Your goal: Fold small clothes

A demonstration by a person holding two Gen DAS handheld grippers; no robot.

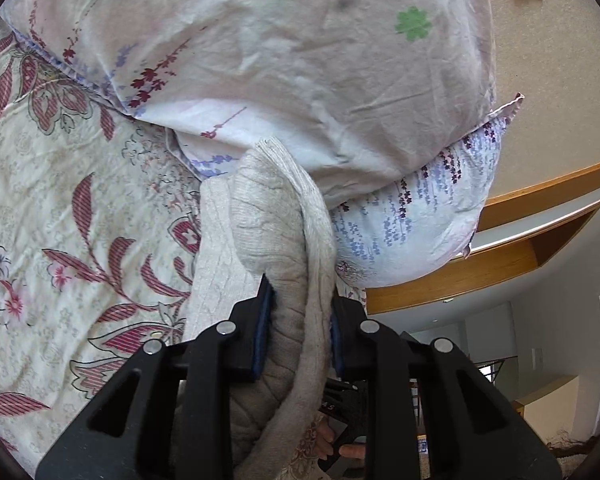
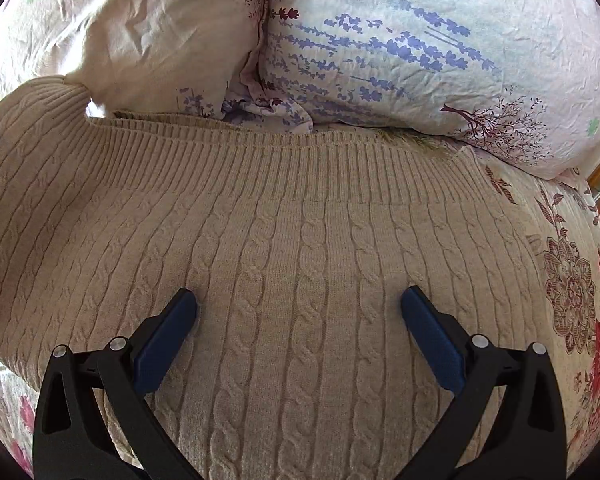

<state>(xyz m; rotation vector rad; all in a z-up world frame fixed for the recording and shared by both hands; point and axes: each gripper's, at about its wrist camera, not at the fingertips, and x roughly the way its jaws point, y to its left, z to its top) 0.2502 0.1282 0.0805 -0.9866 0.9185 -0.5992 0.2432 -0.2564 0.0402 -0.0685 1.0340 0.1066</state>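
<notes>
A beige cable-knit sweater (image 2: 292, 248) lies spread on the floral bedsheet (image 2: 572, 280), its ribbed hem toward the pillows. My right gripper (image 2: 300, 308) is open, its blue-padded fingers (image 2: 168, 340) resting low over the knit, with nothing between them. In the left wrist view my left gripper (image 1: 300, 320) is shut on a bunched fold of the same sweater (image 1: 268, 232), lifted above the bedsheet (image 1: 60, 200). The folded edge stands up toward the pillows.
Two pillows with purple flower print (image 2: 380, 40) (image 1: 260, 40) lie right behind the sweater. A wooden headboard or shelf (image 1: 520, 248) and a beige wall (image 1: 560, 80) are to the right. A hand on the gripper handle (image 1: 340, 444) shows low in the left wrist view.
</notes>
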